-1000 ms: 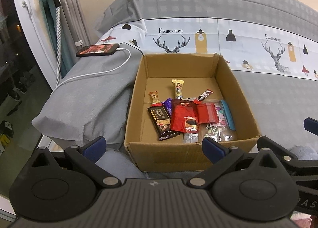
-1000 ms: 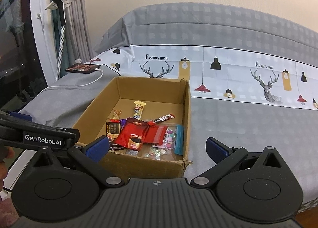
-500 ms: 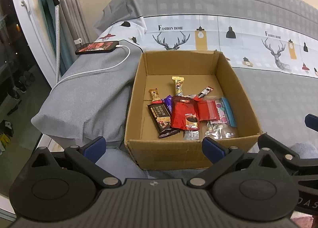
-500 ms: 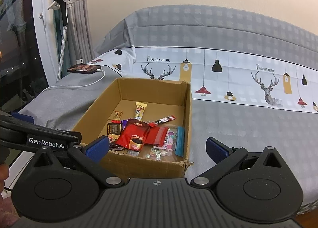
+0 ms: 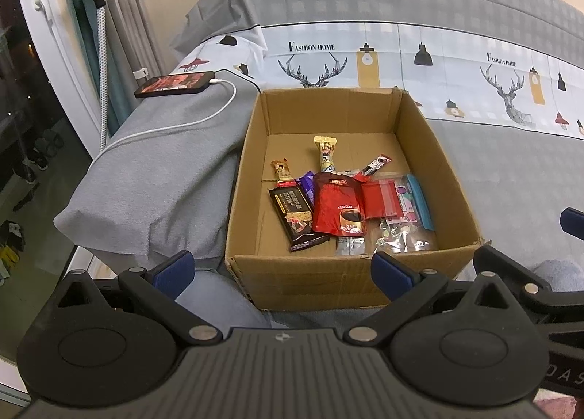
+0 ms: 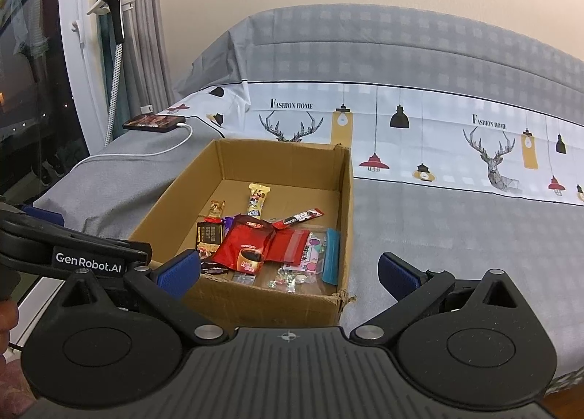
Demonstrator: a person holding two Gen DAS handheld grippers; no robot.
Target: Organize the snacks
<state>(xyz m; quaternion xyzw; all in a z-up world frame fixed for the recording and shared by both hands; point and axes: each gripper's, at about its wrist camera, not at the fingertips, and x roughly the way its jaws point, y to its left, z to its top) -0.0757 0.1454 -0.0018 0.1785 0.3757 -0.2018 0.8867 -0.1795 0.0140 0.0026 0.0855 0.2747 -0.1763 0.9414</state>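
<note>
The fingers of the left gripper stand wide apart with nothing between them, short of the near wall of the cardboard box. The right gripper is spread just as wide and equally empty, its left finger overlapping the box's near left corner in its own view.

As a judgement, the organizing looks largely done or else not begun: every snack in view lies inside the box on the bed, none on the bedding around it, and neither gripper carries anything. Which of the two holds I cannot tell.

Inside the box, going left to right in the left wrist view: a small gold-wrapped bar at about 10 o'clock of the pile, a dark chocolate bar below it, a purple wrapper tucked beside, and a tall yellow bar at 12 o'clock. The red coffee pouch sits in the middle, overlapping a red zip bag. A thin red stick lies at 1 o'clock, and a clear bag of candies with a blue strip sits at 4 o'clock. The packets are loose, overlapping and crowded toward the near wall; the far half of the floor is bare cardboard.

A phone on a white cable lies at 10 o'clock of the box.
</note>
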